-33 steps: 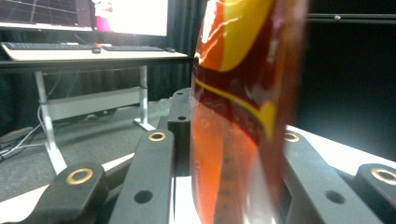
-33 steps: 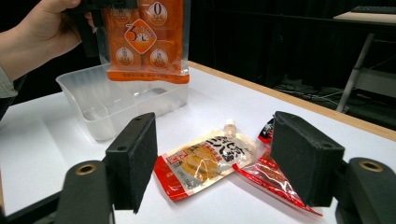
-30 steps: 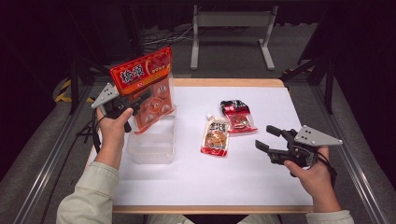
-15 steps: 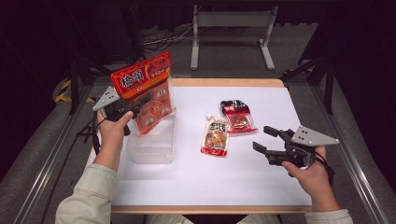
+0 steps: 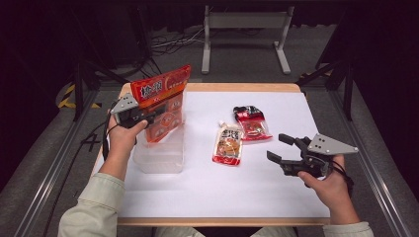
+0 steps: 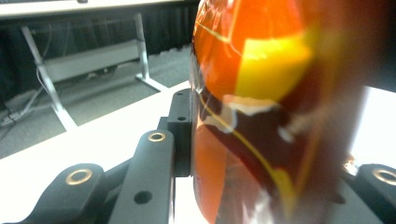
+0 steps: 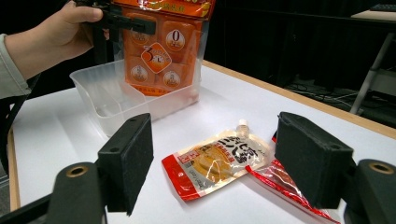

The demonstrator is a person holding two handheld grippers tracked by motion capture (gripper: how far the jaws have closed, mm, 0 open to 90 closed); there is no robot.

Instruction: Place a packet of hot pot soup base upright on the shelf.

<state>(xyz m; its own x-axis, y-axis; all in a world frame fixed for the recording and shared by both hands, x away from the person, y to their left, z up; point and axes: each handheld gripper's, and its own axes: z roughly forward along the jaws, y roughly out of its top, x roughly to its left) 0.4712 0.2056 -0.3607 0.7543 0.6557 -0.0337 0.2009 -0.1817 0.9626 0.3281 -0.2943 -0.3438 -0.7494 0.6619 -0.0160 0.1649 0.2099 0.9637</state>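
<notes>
Left gripper (image 5: 148, 117) fingers clamp orange packet (image 5: 165, 106); right gripper (image 5: 280, 148) fingers wide, just opening

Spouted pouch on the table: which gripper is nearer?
Right. The right gripper hangs open just beside the spouted pouch, apart from it; the left gripper holds the big orange pack over the clear bin.
</notes>
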